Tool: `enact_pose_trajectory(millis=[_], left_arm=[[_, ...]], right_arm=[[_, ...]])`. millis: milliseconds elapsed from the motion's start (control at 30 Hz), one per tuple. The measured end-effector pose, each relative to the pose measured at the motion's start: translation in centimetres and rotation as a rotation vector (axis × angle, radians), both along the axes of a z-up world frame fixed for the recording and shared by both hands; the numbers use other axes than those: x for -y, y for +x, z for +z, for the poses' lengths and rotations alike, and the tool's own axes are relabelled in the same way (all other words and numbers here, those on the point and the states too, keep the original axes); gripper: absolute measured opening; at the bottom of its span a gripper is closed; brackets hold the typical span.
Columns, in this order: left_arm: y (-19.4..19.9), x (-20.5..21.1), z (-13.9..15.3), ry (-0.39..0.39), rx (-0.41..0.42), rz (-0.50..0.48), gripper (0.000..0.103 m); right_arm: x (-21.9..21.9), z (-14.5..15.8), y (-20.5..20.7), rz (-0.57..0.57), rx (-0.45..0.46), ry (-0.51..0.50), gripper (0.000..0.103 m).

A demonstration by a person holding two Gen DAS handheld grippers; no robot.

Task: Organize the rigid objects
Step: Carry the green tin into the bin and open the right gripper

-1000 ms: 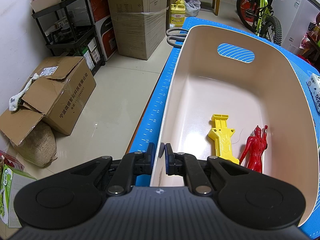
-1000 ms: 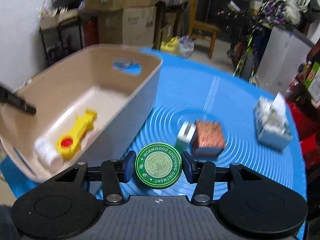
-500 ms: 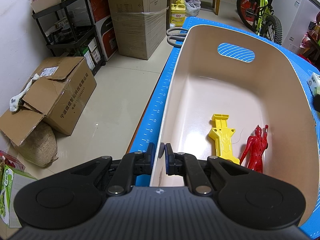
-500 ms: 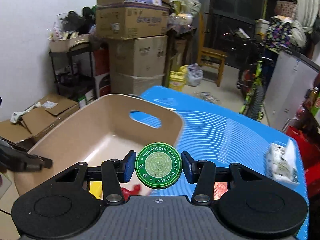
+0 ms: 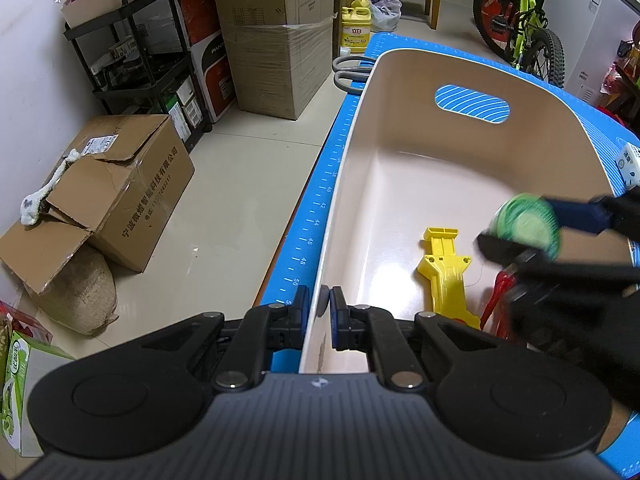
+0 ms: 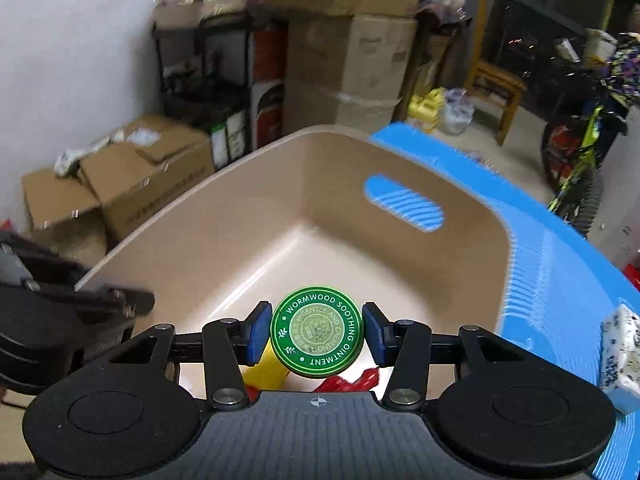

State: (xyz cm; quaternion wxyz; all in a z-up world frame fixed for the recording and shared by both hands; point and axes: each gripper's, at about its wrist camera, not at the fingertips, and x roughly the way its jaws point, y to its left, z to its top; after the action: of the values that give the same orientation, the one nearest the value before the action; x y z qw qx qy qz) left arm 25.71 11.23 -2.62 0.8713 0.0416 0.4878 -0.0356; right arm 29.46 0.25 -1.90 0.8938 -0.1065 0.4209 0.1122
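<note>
A beige plastic bin (image 5: 472, 80) (image 6: 264, 216) stands on the blue mat. My left gripper (image 5: 319, 306) is shut on the bin's near-left rim, one pad inside and one outside. My right gripper (image 6: 316, 334) is shut on a round green ointment tin (image 6: 317, 331) and holds it above the bin's inside. In the left wrist view the tin (image 5: 527, 227) shows blurred at the right, over the bin. On the bin's floor lie a yellow plastic toy (image 5: 447, 272) and a red figure (image 5: 496, 292), the figure mostly hidden behind my right gripper.
Grey-handled scissors (image 5: 347, 74) lie on the blue mat (image 5: 320, 208) beyond the bin's far-left corner. A tissue pack (image 6: 620, 344) sits on the mat to the right of the bin. Cardboard boxes (image 5: 120, 188), a black shelf and a bicycle (image 5: 528, 28) stand on the floor around the table.
My right gripper has carried the green tin leftward from over the mat to above the bin's inside, and now shows in the left wrist view. The left gripper has stayed on the rim.
</note>
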Motion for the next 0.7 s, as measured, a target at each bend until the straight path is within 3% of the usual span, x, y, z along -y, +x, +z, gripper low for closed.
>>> enact_pose_trajectory(millis=[433,567,700], left_arm=[[0.0,0.1,0.1,0.006,0.000,0.000,0.013],[0.0,0.1,0.1,0.005,-0.001,0.002,0.013],[0.0,0.3,0.2,0.007,0.001,0.000,0.013]], right_arm=[[-2.3,-4.3,1.7,0.055,-0.269,-0.054,0.054],[-2.1,-4.3,1.6,0.057,-0.271,-0.062,0.055],[-1.9,-4.2,1.7,0.056,-0.272,-0.059,0.063]])
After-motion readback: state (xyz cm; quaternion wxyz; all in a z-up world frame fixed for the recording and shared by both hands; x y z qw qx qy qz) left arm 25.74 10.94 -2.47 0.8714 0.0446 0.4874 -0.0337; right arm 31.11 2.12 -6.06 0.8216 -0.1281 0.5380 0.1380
